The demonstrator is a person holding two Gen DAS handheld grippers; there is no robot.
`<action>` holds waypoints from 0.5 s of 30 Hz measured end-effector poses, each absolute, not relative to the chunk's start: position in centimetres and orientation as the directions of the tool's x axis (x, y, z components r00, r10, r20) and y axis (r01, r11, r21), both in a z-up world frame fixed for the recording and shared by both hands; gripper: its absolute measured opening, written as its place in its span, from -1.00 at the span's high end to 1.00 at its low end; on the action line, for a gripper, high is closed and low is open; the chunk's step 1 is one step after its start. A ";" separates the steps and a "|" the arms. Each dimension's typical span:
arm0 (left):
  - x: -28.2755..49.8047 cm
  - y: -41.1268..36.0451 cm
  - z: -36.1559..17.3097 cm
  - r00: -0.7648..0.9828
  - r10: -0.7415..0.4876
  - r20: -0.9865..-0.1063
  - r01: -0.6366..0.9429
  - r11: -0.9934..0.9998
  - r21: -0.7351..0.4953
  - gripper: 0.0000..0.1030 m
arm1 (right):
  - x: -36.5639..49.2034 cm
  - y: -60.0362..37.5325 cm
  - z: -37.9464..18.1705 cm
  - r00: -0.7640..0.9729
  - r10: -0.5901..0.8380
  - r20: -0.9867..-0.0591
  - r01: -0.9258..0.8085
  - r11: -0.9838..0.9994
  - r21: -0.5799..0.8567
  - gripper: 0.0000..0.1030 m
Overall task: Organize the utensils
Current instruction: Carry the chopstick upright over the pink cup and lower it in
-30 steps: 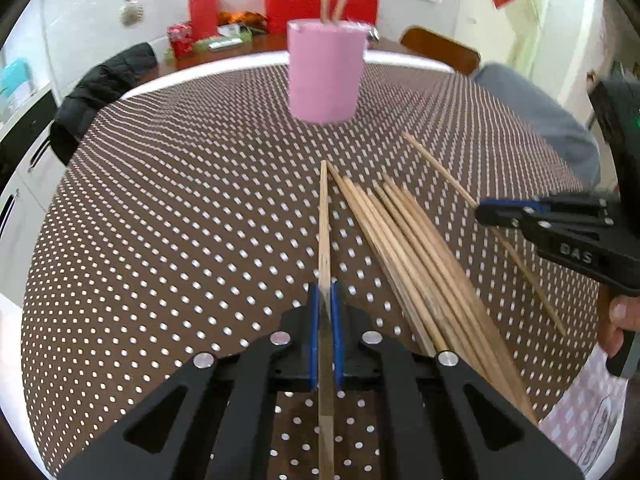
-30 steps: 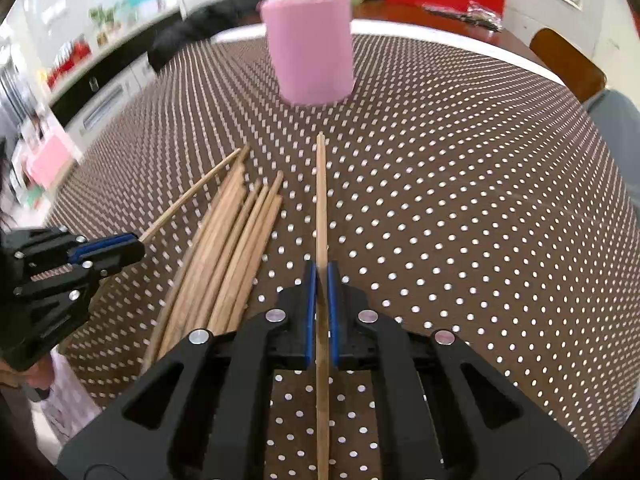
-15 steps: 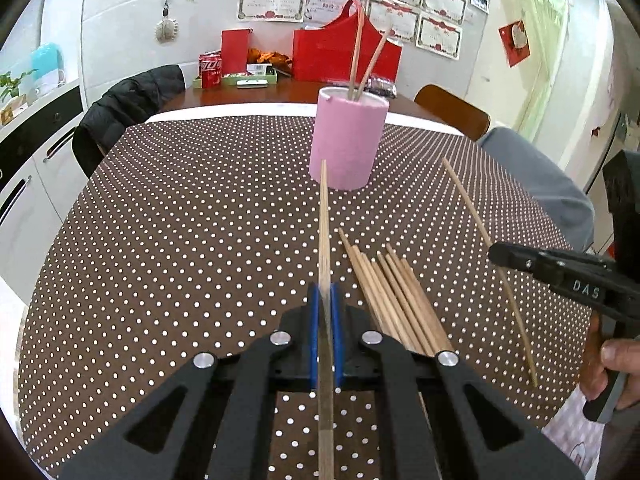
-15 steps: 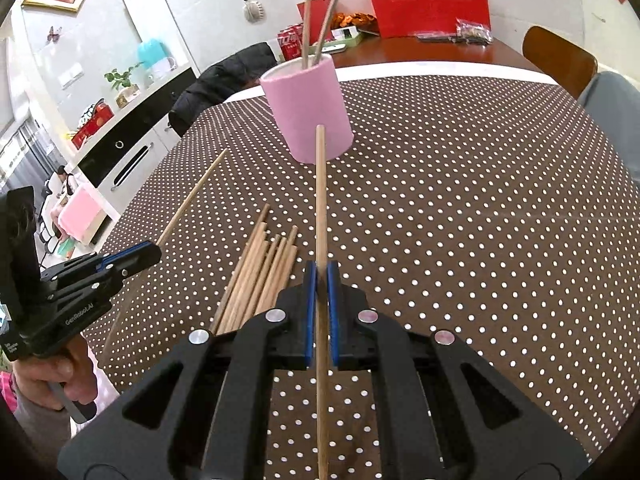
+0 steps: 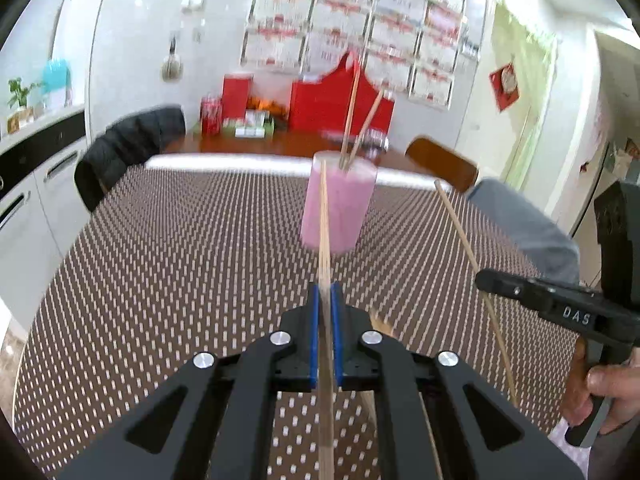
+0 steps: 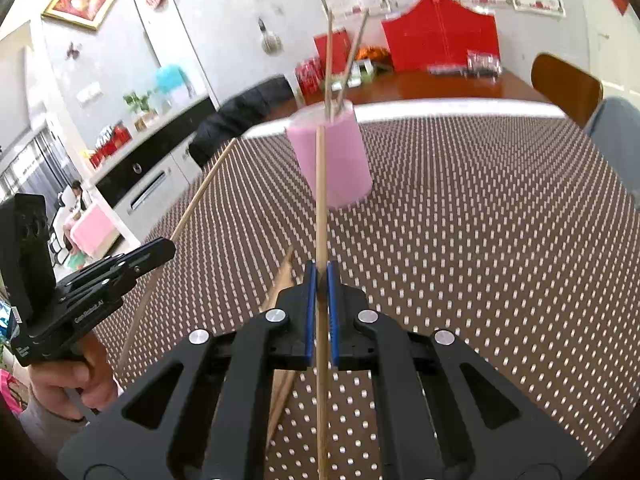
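left gripper [image 5: 325,300] fingers clamp one chopstick [image 5: 324,220] lengthwise | right gripper [image 6: 320,280] likewise pinches another chopstick [image 6: 320,184] | both tips aimed at pink cup [image 5: 338,204], frame centre, probably for insertion | spare chopsticks [image 6: 280,280] on bench [image 5: 160,260]

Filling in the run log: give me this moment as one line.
left gripper: shut on chopstick | right gripper: shut on chopstick | cup: holds two chopsticks | both aimed at cup

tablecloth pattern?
Brown round tablecloth with small white dots; clearest in the right wrist view.
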State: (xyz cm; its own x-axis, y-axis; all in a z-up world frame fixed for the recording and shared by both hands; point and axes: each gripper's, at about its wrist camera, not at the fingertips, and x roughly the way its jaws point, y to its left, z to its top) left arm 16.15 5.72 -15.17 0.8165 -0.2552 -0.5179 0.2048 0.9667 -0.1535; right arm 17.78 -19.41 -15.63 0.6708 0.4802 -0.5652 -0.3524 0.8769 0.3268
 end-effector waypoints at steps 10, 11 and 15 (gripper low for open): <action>19.0 4.6 -8.1 0.899 -0.355 -0.256 0.318 0.931 -0.178 0.89 | 20.5 -19.2 -8.3 0.801 0.500 -0.329 -0.397 0.855 0.333 0.89; 19.6 4.5 -7.2 0.900 -0.374 -0.223 0.337 0.923 -0.186 0.89 | 21.3 -19.1 -7.5 0.810 0.500 -0.306 -0.399 0.853 0.337 0.89; 22.1 4.2 -4.7 0.894 -0.430 -0.127 0.394 0.889 -0.234 0.89 | 23.8 -18.5 -4.8 0.837 0.495 -0.231 -0.414 0.851 0.323 0.89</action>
State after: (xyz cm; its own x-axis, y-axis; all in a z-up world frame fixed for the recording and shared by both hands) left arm 22.10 4.16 -4.68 0.8938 -0.4300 -0.1272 0.3943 0.8887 -0.2338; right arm 23.84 -18.47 -4.84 0.8374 0.4952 -0.2312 -0.4140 0.8510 0.3232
